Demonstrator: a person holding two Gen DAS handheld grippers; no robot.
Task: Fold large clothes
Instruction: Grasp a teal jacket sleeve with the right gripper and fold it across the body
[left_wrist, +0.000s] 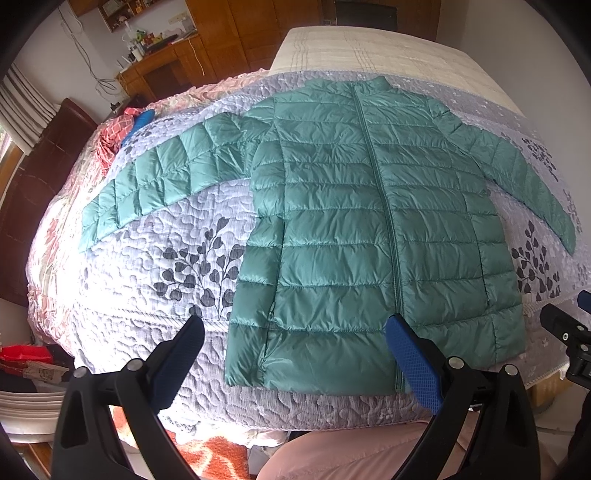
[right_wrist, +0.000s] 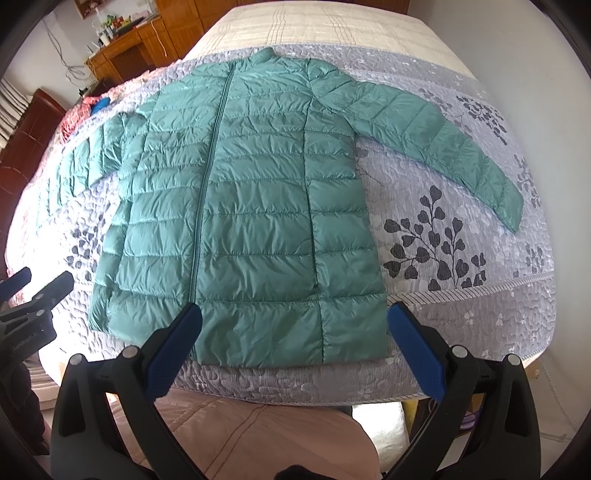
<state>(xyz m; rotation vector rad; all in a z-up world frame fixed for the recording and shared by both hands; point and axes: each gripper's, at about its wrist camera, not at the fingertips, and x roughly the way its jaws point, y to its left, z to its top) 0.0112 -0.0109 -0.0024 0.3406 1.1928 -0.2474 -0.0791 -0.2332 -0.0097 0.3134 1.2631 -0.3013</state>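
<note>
Both jaws stood spread and empty: my left gripper (left_wrist: 293, 354) and right gripper (right_wrist: 293, 343) hung just off the near hem of the green puffer jacket (left_wrist: 369, 229). It lay flat, zipped, front up on the quilted bedspread (left_wrist: 155, 254), sleeves out. No fold had begun, by my judgement. Next requirement: pinch one sleeve (right_wrist: 443, 147) and carry it across the body.
</note>
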